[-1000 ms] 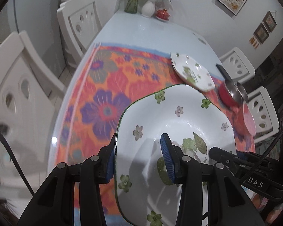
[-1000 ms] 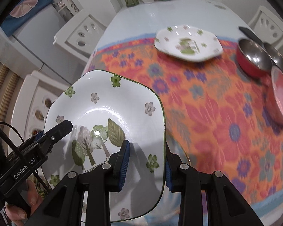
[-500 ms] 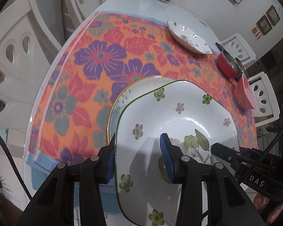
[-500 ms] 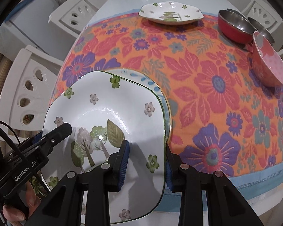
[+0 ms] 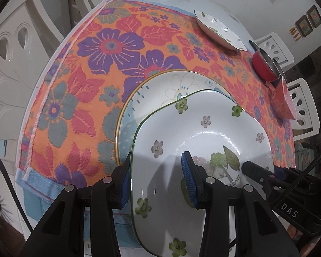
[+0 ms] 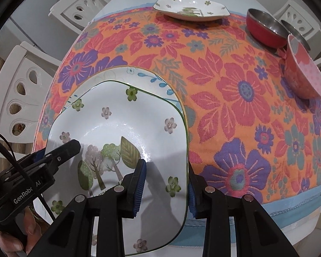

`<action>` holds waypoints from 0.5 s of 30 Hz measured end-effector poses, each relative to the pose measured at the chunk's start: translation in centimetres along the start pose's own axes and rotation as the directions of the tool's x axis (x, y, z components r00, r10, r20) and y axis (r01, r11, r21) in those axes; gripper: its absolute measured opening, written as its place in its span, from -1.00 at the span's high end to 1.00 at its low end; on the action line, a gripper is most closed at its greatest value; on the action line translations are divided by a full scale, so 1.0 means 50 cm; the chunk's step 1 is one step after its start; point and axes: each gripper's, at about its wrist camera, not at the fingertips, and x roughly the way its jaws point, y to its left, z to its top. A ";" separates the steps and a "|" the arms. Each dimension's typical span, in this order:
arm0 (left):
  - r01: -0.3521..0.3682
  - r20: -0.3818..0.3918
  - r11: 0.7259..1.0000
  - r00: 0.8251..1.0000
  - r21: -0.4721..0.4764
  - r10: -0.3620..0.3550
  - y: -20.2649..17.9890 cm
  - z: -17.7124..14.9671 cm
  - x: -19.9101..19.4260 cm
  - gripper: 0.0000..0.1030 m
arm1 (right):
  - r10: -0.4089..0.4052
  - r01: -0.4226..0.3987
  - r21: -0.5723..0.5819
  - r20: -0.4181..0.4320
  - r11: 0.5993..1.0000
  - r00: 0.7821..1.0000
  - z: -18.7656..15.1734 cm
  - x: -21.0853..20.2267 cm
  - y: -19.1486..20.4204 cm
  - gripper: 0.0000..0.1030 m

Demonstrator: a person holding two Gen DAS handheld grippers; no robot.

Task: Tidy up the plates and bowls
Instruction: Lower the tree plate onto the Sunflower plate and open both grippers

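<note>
Floral cloth covers desk (image 6: 235, 98). Both hand-held grippers, left (image 5: 158, 180) and right (image 6: 165, 184), clamp opposite rims of square plate (image 6: 122, 128) just above round plate (image 5: 160, 92). Uneven release risks clatter, chipping, off-centre stack; far bowls (image 6: 265, 30) clear.

Two wrist cameras, close over one plate

Each looks steeply down along its claw; the left views the square plate (image 5: 203, 132) from its left rim, the right from the opposite rim, sharing the bench (image 6: 235, 90).

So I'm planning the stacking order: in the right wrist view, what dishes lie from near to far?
Held square plate → round blue-flowered plate beneath it → pink bowl → red bowl → far square plate.
</note>
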 end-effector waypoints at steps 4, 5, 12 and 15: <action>-0.013 -0.003 1.000 1.000 0.019 0.013 -0.007 0.003 0.006 0.26 | -0.002 0.002 0.010 -0.017 1.000 1.000 0.001 0.010 -0.006 0.36; -0.014 -0.004 1.000 1.000 0.022 0.014 -0.008 0.004 0.007 0.26 | -0.004 0.004 0.011 -0.020 1.000 1.000 0.002 0.012 -0.006 0.36; -0.019 -0.012 1.000 1.000 0.024 0.020 -0.011 0.014 0.014 0.26 | -0.007 0.008 0.014 -0.035 1.000 0.999 0.005 0.022 -0.008 0.36; -0.021 -0.017 1.000 1.000 0.020 0.021 -0.012 0.017 0.016 0.25 | -0.008 0.008 0.016 -0.039 1.000 0.999 0.008 0.024 -0.008 0.36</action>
